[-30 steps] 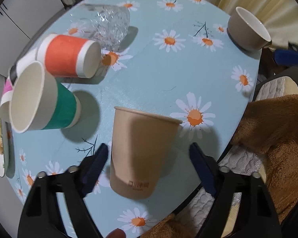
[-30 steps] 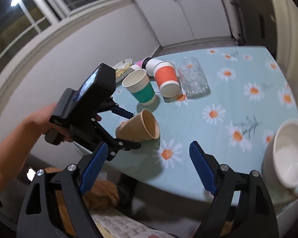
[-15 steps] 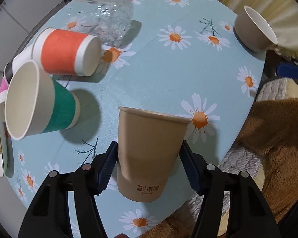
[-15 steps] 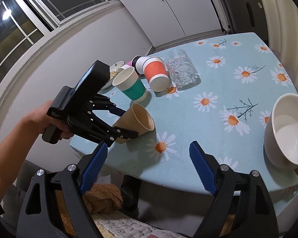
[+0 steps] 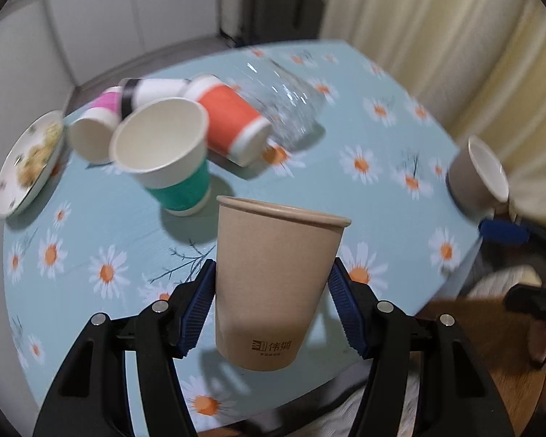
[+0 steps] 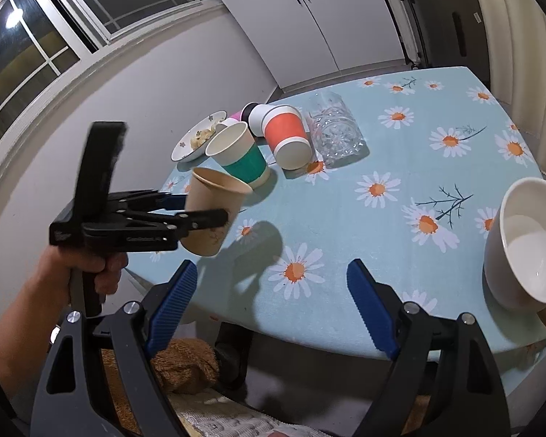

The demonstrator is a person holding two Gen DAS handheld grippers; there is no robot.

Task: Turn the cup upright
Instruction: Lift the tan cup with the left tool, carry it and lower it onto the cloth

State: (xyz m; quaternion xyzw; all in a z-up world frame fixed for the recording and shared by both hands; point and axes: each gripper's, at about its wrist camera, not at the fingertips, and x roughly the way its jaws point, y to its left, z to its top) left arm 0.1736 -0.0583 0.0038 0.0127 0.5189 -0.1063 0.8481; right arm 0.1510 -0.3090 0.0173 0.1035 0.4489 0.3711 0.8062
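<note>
Kraft-brown paper cup (image 5: 275, 287) sits clamped between the blue ribbed pads (image 5: 196, 306) of the left gripper (image 5: 273, 306), rim up and slightly tilted, lifted clear of the daisy-print blue tablecloth (image 5: 382, 196). The right-wrist view alone shows the gap under the cup (image 6: 214, 215), its shadow on the cloth, and the hand (image 6: 91, 266) on the handle. The right gripper (image 6: 273, 306) hangs spread wide and empty. At ten o'clock from the held cup stands a green-banded paper cup (image 5: 171, 156); at three o'clock, a white ceramic mug (image 5: 480, 174).
</note>
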